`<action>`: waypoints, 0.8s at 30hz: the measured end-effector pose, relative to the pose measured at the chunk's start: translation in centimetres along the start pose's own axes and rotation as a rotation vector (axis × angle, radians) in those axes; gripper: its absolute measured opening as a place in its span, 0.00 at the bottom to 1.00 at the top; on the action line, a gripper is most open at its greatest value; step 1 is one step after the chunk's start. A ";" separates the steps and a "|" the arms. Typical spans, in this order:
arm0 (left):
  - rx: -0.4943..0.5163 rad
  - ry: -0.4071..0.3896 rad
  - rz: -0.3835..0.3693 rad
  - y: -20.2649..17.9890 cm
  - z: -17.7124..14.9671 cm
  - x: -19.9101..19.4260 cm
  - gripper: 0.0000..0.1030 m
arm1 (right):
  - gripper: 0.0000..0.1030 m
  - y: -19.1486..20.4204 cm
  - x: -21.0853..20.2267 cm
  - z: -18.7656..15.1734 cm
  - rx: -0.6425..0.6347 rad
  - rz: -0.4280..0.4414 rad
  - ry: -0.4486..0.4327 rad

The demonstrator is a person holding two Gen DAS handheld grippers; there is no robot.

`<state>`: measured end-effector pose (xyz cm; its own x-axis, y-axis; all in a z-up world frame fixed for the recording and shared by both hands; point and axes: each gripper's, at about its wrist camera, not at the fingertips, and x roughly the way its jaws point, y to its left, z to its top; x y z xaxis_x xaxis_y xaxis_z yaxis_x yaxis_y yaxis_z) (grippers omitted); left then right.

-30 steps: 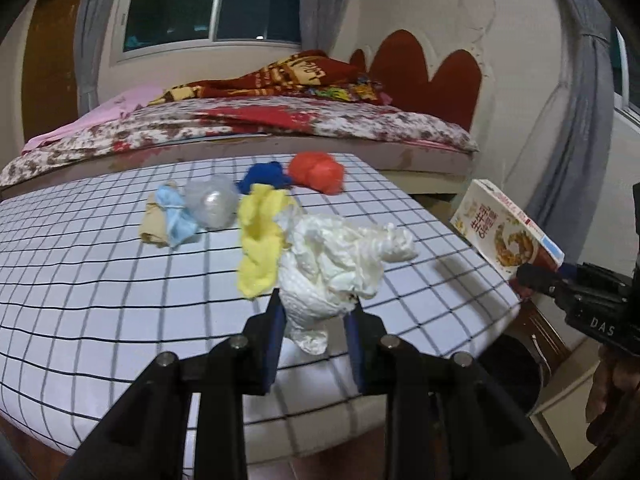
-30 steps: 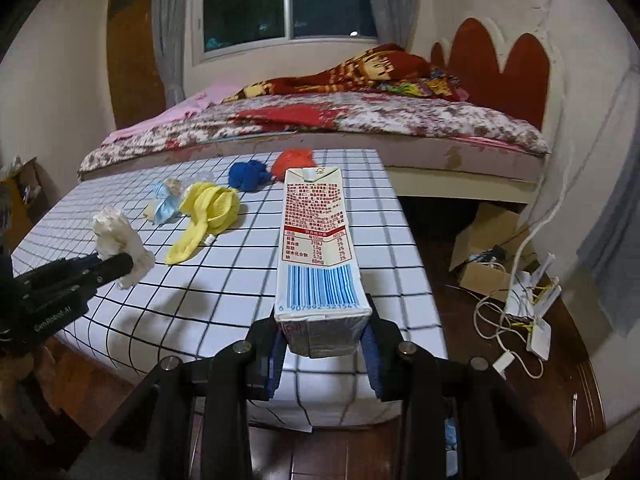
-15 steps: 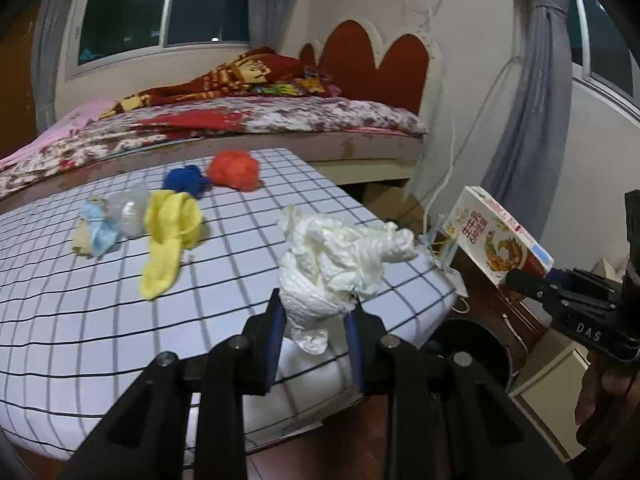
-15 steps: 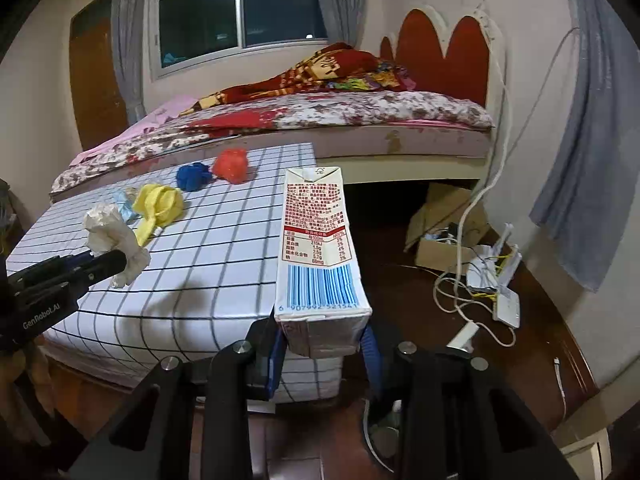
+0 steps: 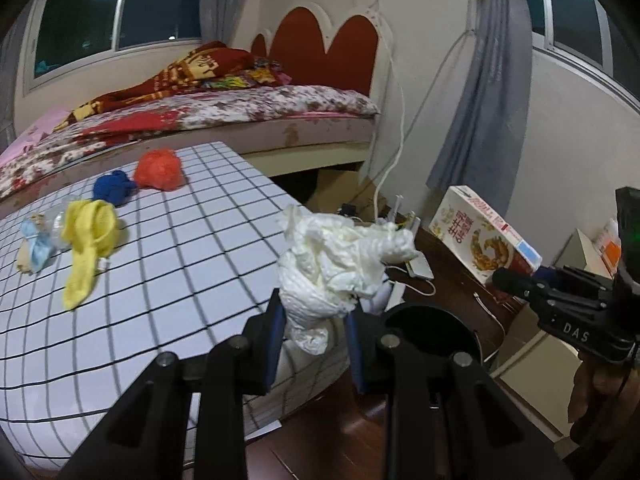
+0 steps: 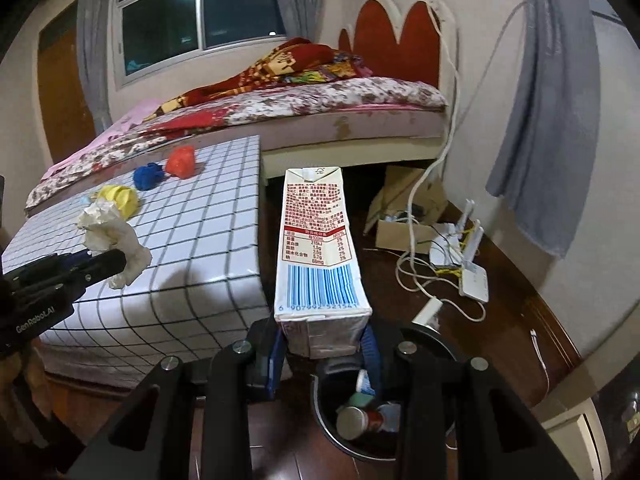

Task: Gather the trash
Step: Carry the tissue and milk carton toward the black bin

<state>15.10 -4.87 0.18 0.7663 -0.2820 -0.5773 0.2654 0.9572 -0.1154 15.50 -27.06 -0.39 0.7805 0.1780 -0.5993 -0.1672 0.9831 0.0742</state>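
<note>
My left gripper (image 5: 314, 336) is shut on a crumpled white tissue wad (image 5: 340, 264), held past the right edge of the checked table (image 5: 168, 272), beside the black trash bin (image 5: 432, 324). My right gripper (image 6: 324, 346) is shut on a milk carton (image 6: 316, 248), held above the bin (image 6: 436, 354), which holds a can and other rubbish. The carton (image 5: 480, 236) and right gripper (image 5: 532, 280) show at the right of the left wrist view. The tissue (image 6: 112, 240) and left gripper (image 6: 100, 262) show at the left of the right wrist view.
On the table lie a yellow cloth (image 5: 88, 240), a blue wad (image 5: 114, 186), a red wad (image 5: 158, 170) and a pale blue piece (image 5: 36, 246). A bed (image 5: 200, 120) stands behind. Cables, a router (image 6: 472, 276) and a cardboard box (image 6: 404, 216) lie on the wooden floor.
Both grippers have swung right, off the table toward the floor. The bin has come into view under the carton and beside the tissue. Both grips are unchanged.
</note>
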 end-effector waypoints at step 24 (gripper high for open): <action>0.142 0.194 -0.271 -10.9 -2.7 8.3 0.29 | 0.34 -9.9 0.9 -6.4 0.110 -0.098 0.106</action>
<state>16.96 -17.48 -5.48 0.5349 -0.4941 -0.6854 0.5333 0.8266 -0.1797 14.04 -36.92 -6.79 0.7209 0.0810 -0.6882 -0.0221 0.9953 0.0940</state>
